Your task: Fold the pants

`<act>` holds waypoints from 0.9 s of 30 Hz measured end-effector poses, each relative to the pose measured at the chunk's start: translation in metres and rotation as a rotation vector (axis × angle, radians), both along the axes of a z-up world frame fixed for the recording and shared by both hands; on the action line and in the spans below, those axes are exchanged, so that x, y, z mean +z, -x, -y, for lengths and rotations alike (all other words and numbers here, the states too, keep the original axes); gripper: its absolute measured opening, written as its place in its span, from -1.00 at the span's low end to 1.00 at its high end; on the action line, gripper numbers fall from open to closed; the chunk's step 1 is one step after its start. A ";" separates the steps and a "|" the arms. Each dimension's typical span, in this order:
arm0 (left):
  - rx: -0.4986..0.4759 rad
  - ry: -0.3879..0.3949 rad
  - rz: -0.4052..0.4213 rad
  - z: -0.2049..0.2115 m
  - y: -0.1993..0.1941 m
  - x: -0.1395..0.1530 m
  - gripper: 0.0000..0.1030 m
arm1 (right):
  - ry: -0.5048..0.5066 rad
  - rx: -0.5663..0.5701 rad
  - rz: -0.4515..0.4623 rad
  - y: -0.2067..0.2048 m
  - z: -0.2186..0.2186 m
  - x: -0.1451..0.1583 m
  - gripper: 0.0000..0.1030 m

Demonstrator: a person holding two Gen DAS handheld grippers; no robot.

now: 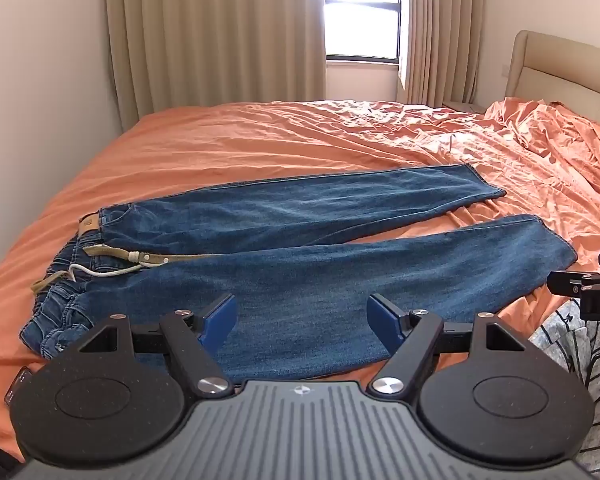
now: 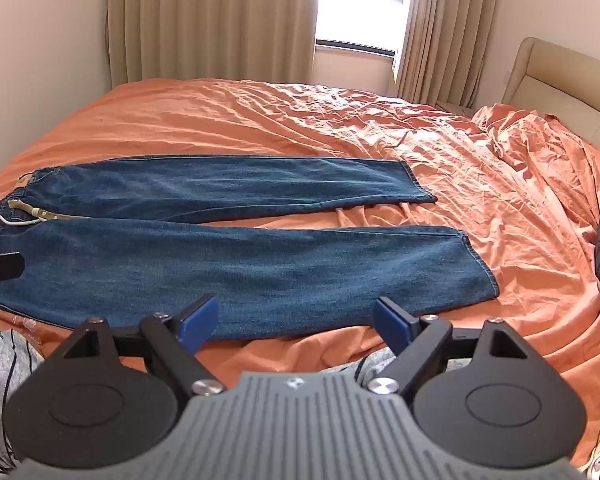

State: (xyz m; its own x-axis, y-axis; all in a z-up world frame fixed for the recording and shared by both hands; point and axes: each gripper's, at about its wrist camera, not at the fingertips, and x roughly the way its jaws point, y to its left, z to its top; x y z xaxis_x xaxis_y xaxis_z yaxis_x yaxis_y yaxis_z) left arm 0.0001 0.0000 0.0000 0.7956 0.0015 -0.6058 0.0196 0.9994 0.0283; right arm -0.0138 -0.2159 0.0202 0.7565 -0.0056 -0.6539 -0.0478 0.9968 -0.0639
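Both grippers, left gripper (image 1: 302, 318) and right gripper (image 2: 294, 320), hold their blue fingers (image 1: 220, 316) apart above flat blue denim pants (image 1: 300, 248) on the orange bed sheet (image 1: 260, 136).

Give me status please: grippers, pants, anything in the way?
Left gripper open, right gripper open, both empty. Jeans flat on bed, legs apart, unfolded. Nothing on them.

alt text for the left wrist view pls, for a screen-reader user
Blue jeans lie flat and unfolded on an orange bedsheet, waistband to the left, the two legs spread apart toward the right. The open left gripper hovers over the near leg, holding nothing; the right gripper's tip shows at the right edge.
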 end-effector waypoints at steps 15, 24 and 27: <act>-0.007 0.001 -0.005 0.001 0.000 0.002 0.69 | -0.038 0.061 -0.011 0.003 0.009 0.005 0.58; -0.023 -0.012 -0.008 0.007 0.011 0.011 0.69 | -0.054 0.069 -0.008 0.012 0.014 0.009 0.58; -0.026 -0.015 -0.011 0.010 0.013 0.015 0.69 | -0.048 0.067 -0.002 0.018 0.016 0.013 0.58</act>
